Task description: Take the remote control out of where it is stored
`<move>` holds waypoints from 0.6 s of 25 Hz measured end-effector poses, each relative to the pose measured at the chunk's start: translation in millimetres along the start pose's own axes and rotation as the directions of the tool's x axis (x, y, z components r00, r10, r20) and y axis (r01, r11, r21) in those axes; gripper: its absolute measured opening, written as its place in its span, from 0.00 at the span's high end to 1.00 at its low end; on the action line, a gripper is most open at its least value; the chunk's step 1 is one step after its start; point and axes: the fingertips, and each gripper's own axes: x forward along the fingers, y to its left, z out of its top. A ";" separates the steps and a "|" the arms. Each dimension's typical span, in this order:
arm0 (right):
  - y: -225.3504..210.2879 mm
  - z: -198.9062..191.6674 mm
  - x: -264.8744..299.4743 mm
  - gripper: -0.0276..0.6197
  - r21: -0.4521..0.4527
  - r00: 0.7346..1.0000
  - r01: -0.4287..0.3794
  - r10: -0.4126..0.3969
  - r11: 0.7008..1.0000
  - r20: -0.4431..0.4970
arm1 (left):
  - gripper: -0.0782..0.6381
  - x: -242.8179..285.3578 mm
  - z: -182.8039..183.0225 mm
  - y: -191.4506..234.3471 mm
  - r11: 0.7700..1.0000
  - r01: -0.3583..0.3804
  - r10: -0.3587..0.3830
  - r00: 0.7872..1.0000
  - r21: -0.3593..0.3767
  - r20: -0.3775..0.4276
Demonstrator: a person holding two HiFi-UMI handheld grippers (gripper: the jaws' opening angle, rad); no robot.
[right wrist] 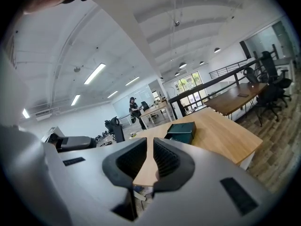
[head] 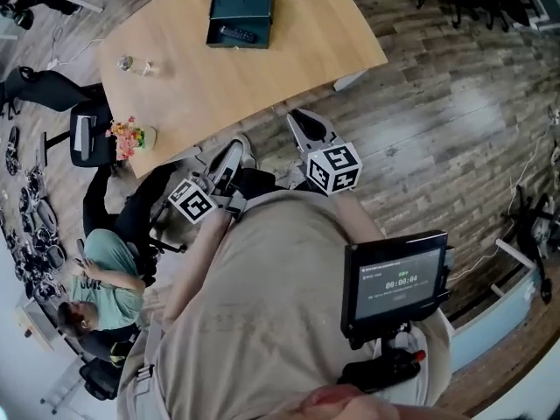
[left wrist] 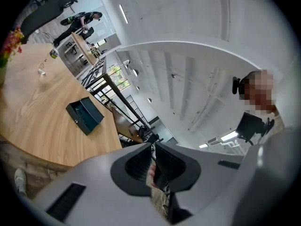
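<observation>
An open dark green box (head: 241, 17) sits on the far part of the wooden table (head: 289, 51), with a black remote control (head: 237, 34) lying inside it. Both grippers are held near my body, short of the table's near edge and well away from the box. My left gripper (head: 238, 143) has its jaws together with nothing between them, and so does my right gripper (head: 297, 117). The box (left wrist: 84, 115) shows far off in the left gripper view, beyond the left gripper (left wrist: 153, 149). In the right gripper view the box (right wrist: 182, 131) lies ahead of the right gripper (right wrist: 150, 142).
A small vase of flowers (head: 129, 137) stands at the table's left edge, and small glass items (head: 136, 65) stand further along it. A black office chair (head: 83, 134) stands left of the table. A seated person (head: 101, 278) is at lower left. A screen (head: 398, 278) hangs at my chest.
</observation>
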 end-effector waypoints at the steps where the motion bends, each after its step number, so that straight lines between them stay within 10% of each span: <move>1: -3.1 4.8 4.9 0.89 0.003 1.000 0.010 -0.010 1.000 0.004 | 0.85 3.2 5.8 2.9 1.000 0.008 -0.008 1.000 -0.001 -0.001; 15: 17.3 50.3 108.4 0.89 -0.060 0.998 0.069 -0.069 0.996 0.001 | 0.88 -0.4 128.0 67.3 0.996 0.081 -0.082 0.996 0.030 0.025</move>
